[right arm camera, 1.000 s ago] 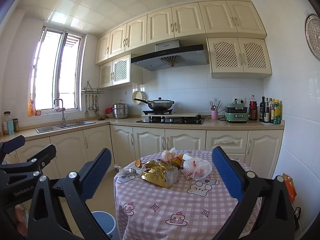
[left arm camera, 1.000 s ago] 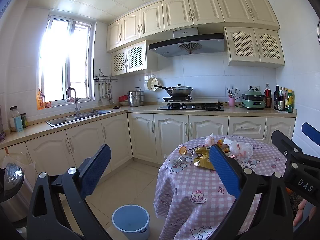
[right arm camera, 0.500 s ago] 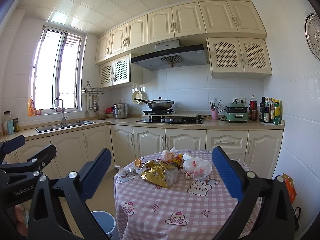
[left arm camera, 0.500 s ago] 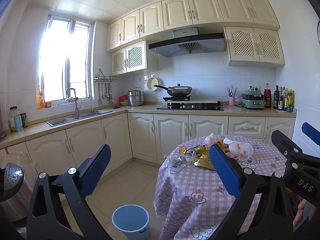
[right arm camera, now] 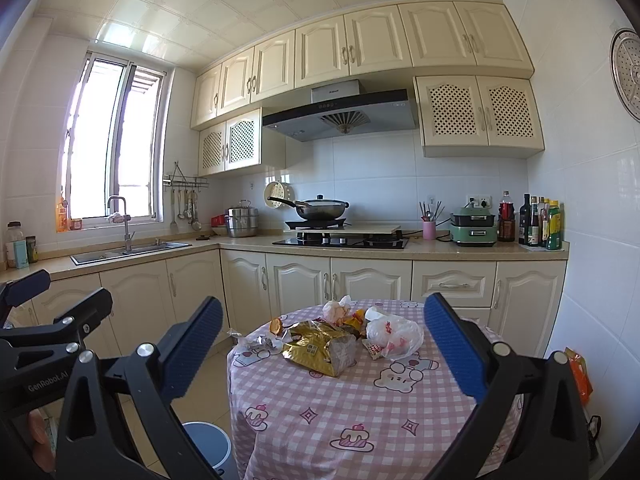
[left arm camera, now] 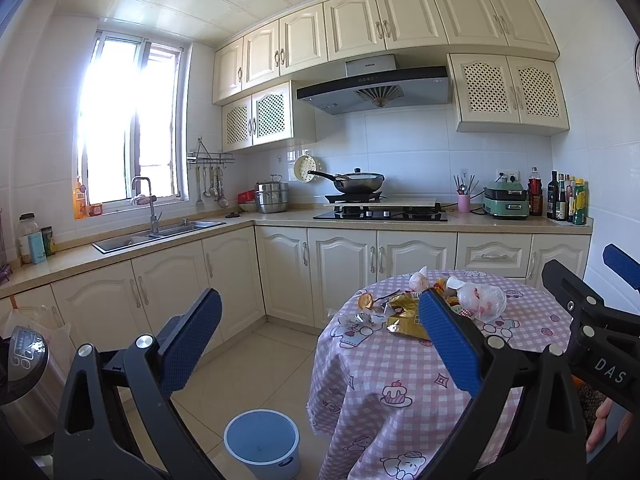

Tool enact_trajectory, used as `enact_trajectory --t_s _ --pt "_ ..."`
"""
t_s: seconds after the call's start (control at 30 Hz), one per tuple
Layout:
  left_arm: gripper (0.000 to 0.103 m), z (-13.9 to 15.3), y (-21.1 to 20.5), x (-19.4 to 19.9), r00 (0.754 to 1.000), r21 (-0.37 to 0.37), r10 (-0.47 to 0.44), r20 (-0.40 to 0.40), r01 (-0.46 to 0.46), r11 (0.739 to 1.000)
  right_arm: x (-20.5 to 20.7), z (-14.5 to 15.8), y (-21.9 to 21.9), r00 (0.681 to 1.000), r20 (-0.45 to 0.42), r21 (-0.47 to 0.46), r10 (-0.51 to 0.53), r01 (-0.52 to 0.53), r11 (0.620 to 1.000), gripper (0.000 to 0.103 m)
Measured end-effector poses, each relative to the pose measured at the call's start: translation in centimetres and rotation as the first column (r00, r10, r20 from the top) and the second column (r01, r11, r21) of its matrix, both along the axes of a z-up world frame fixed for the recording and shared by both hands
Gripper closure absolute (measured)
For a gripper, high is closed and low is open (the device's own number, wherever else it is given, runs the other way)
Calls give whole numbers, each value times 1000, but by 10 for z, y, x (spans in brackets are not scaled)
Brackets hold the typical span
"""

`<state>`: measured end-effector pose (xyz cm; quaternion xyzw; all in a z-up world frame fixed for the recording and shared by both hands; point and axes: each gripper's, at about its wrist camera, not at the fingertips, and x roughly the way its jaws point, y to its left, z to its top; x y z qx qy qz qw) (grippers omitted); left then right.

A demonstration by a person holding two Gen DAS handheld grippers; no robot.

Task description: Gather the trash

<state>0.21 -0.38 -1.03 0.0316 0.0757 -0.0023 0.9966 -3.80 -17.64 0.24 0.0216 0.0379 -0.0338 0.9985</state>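
Observation:
Trash is heaped at the far side of a round table [right arm camera: 360,412] with a pink checked cloth: a gold foil bag [right arm camera: 320,346], a white plastic bag [right arm camera: 394,332], a crumpled silver wrapper [right arm camera: 260,343] and an orange peel [right arm camera: 275,325]. A blue bin [left arm camera: 262,442] stands on the floor left of the table. My left gripper [left arm camera: 320,340] is open and empty, held in the air short of the table's left side. My right gripper [right arm camera: 320,354] is open and empty too, short of the table's near edge. The gold foil bag [left arm camera: 404,314] also shows in the left wrist view.
Cream cabinets and a counter [right arm camera: 440,251] run along the back and left walls, with a sink [left arm camera: 160,234], a hob with a wok [right arm camera: 320,208] and bottles [right arm camera: 540,222]. A steel appliance [left arm camera: 24,364] stands at the left. Tiled floor [left arm camera: 248,376] lies open between table and cabinets.

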Motion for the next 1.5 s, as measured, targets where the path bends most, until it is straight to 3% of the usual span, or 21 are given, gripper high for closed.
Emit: enact_trajectory --t_s 1.23,1.5 --pt "7 -3 5 2 1000 2 4 -10 -4 1000 7 -4 3 1000 -9 -5 24 -24 1000 4" --pt "7 -6 6 18 999 -5 14 -31 -14 1000 22 -8 6 999 -27 -10 36 -36 999 4"
